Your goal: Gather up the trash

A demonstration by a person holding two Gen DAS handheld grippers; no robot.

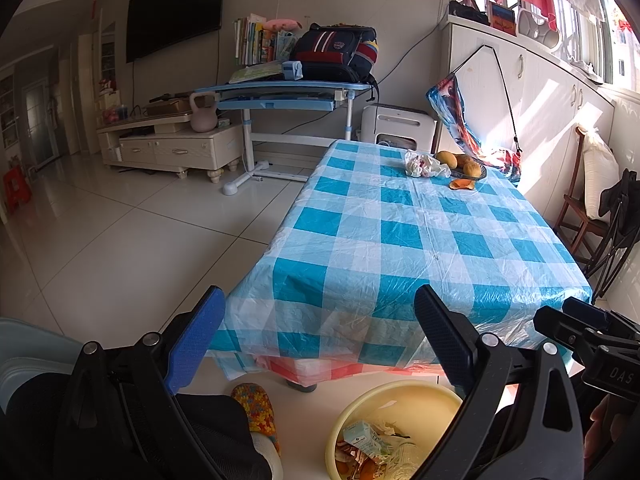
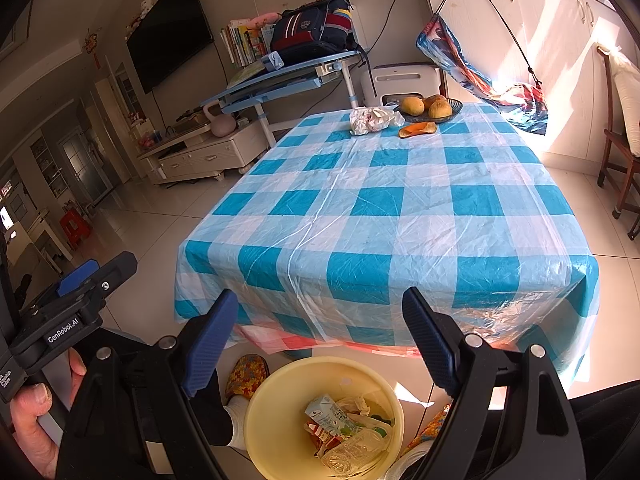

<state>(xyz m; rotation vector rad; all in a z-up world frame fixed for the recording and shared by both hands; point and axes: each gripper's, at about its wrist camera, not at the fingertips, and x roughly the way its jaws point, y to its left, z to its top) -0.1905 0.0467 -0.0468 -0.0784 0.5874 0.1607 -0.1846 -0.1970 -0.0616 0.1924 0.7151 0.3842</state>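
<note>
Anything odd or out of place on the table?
Yes. A crumpled white wrapper and an orange fruit peel lie loose on the checked tablecloth beside the fruit bowl, not in the yellow bin below. Nothing spilled.

A yellow round bin (image 2: 256, 436) is seen on the floor at the table's near end, holding a small carton (image 2: 326, 410), a clear plastic container (image 2: 352, 452) and wrappers. A crumpled white bag (image 2: 374, 119) and an orange peel (image 2: 417, 129) are noted at the tabletop's far end, beside the fruit dish.
</note>
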